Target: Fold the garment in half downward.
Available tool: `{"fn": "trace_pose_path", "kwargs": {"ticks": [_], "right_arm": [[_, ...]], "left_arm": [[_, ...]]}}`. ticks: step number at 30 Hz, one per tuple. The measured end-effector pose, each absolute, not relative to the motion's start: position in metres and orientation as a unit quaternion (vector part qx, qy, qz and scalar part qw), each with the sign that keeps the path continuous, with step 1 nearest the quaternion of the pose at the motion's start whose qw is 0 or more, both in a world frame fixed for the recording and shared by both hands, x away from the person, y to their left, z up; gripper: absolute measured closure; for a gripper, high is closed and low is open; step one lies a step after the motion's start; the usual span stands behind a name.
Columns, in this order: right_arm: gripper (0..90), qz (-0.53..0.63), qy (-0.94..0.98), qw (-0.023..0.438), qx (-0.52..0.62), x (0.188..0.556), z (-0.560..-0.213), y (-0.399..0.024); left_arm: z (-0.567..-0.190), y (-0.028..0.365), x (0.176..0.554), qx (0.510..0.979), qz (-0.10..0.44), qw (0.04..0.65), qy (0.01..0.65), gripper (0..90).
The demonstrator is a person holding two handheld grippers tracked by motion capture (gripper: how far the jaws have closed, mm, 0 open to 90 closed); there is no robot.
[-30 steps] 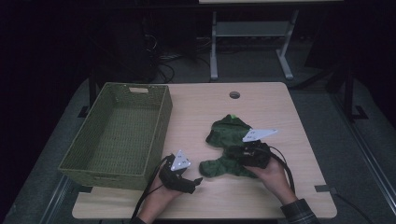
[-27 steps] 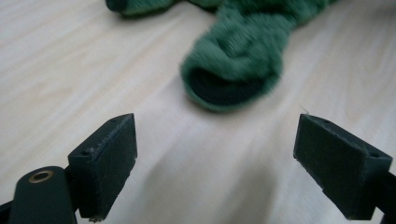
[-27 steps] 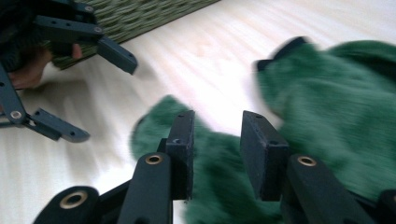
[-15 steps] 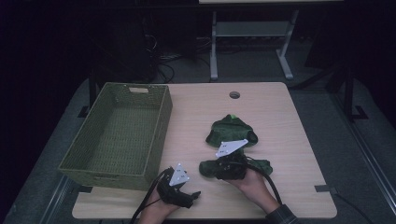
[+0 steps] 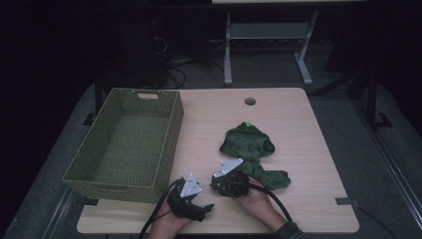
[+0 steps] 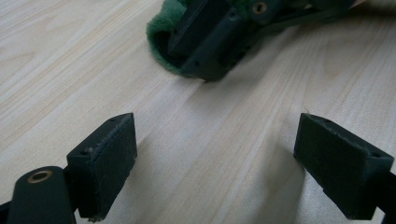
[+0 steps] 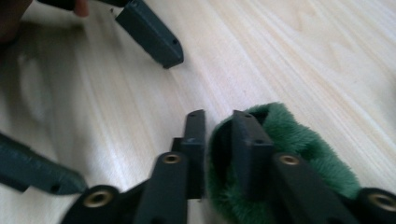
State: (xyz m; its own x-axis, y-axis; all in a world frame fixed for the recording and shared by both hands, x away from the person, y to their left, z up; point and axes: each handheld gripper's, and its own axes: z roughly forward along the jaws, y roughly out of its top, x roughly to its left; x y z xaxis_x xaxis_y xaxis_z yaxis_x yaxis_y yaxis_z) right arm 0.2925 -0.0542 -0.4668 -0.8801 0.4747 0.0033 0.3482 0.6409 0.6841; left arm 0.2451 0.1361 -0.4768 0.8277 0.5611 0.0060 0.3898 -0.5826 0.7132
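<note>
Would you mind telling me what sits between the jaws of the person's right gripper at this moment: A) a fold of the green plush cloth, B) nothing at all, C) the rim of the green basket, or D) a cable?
A: in the right gripper view, the right gripper has its jaws nearly together with a fold of the green plush cloth between them.

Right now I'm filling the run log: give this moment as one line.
left tongs: open, empty, over table | right tongs: just closing on green plush cloth | basket: empty
</note>
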Motion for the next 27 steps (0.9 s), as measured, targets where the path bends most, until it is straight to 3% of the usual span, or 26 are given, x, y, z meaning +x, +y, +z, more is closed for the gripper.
{"fn": "trace_pose_path", "kwargs": {"ticks": [4, 16, 27], "right_arm": [[86.0, 0.357, 0.9, 0.094, 0.23, 0.289, -0.467, -0.053], [85.5, 0.422, 0.873, 0.044, 0.24, 0.283, -0.443, -0.075], [85.0, 0.464, 0.841, 0.063, 0.27, 0.288, -0.425, -0.117]], "left_arm": [[-0.477, 0.136, 0.245, 0.882, 0.116, 0.369, 0.27, 12.5], [-0.477, 0.135, 0.245, 0.879, 0.115, 0.373, 0.274, 12.5], [-0.477, 0.136, 0.245, 0.881, 0.116, 0.37, 0.271, 12.5]]}}
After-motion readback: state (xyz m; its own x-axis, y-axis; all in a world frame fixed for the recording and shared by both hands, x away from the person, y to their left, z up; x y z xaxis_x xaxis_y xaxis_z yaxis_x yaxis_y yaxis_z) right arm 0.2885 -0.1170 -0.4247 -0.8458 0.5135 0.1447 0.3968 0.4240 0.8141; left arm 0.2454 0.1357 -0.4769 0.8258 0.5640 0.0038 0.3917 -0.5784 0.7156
